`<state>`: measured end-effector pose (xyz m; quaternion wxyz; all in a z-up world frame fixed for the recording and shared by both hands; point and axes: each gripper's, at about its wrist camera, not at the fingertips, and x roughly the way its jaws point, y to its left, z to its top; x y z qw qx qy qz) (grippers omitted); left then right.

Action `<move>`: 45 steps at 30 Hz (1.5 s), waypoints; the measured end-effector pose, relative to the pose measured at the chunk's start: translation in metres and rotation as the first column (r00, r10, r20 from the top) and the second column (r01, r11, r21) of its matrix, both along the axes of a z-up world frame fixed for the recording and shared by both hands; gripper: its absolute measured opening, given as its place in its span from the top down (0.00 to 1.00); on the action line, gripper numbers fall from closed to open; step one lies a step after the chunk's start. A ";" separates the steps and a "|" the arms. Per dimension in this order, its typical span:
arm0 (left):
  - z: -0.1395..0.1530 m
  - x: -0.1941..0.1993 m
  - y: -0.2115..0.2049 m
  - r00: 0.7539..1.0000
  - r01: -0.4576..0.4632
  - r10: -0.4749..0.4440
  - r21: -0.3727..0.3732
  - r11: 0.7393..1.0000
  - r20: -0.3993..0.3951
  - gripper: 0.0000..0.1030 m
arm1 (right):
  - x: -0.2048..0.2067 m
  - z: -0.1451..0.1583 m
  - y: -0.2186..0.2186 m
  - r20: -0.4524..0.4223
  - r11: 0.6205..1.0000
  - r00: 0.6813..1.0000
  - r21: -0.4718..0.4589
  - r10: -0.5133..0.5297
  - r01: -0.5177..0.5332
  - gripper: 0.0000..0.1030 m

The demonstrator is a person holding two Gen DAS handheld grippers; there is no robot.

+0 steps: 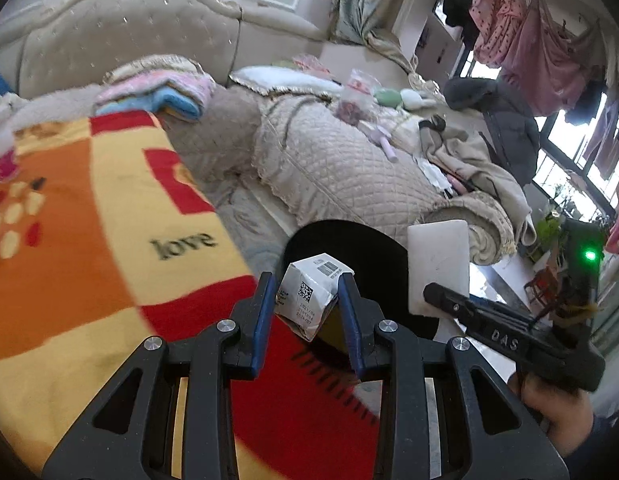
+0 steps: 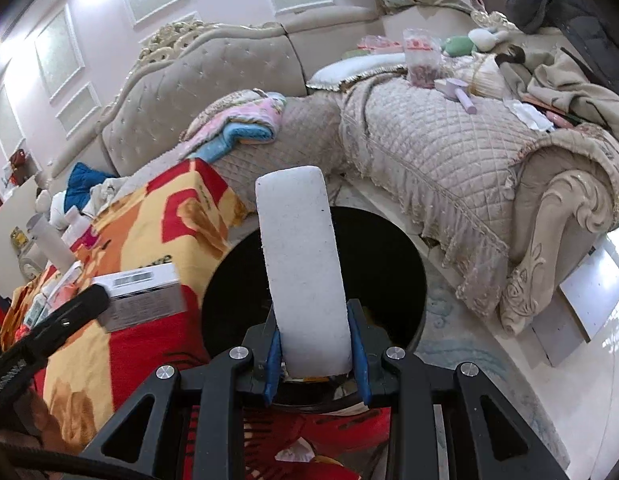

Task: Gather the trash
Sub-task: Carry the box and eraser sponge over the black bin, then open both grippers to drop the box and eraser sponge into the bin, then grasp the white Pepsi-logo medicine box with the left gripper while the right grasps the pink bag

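A small white carton [image 1: 311, 298], printed with a barcode and a square code, is gripped between the blue pads of the left gripper [image 1: 307, 312]; the jaws are closed in on its sides and it is held tilted, one corner pointing down. It is carried over the near rim of a round black bin [image 1: 373, 264], whose dark mouth fills the space just behind it. In the right wrist view the same carton [image 2: 139, 294] is seen at the left, beside the bin's [image 2: 401, 248] edge.

A white foam block [image 2: 305, 268], long and rounded at its corners, is clamped at its lower end by the right gripper [image 2: 315, 360], the jaws drawn narrow against it. It is held upright above the bin's opening. From the left camera the block [image 1: 437, 264] is seen just right of the bin, with the right gripper's black body and the hand [image 1: 557, 412] that holds it below.

A blanket [image 1: 109, 240] in red, orange and yellow, marked "love", is spread to the left of the bin. What lies at the bin's bottom cannot be made out; possibly some scraps. Behind, a quilted beige sofa [image 2: 429, 148] is strewn with folded towels [image 2: 245, 124], a clear jar [image 2: 420, 58] and loose clothing.
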<state>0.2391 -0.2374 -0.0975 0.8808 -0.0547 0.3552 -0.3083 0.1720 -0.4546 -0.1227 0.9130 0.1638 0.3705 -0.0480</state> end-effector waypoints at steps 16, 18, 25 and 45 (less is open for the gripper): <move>-0.027 0.030 -0.025 0.994 -0.002 -0.002 -0.041 0.999 -0.108 0.68 | 0.017 -0.015 -0.006 -0.054 0.999 0.998 0.042 -0.025 0.027 0.63; -0.029 0.031 -0.020 0.992 -0.004 -0.003 -0.056 0.998 -0.124 0.68 | 0.017 -0.014 -0.005 -0.055 0.999 0.998 0.039 -0.029 0.031 0.63; -0.029 0.028 -0.015 0.991 -0.007 -0.001 -0.061 0.998 -0.131 0.68 | 0.014 -0.009 -0.007 -0.041 0.998 0.997 0.028 -0.059 0.060 0.63; 0.015 -0.042 0.262 0.917 -0.394 0.385 0.091 0.915 0.103 0.44 | 0.027 0.022 0.109 0.111 0.983 0.977 -0.059 0.181 -0.175 0.62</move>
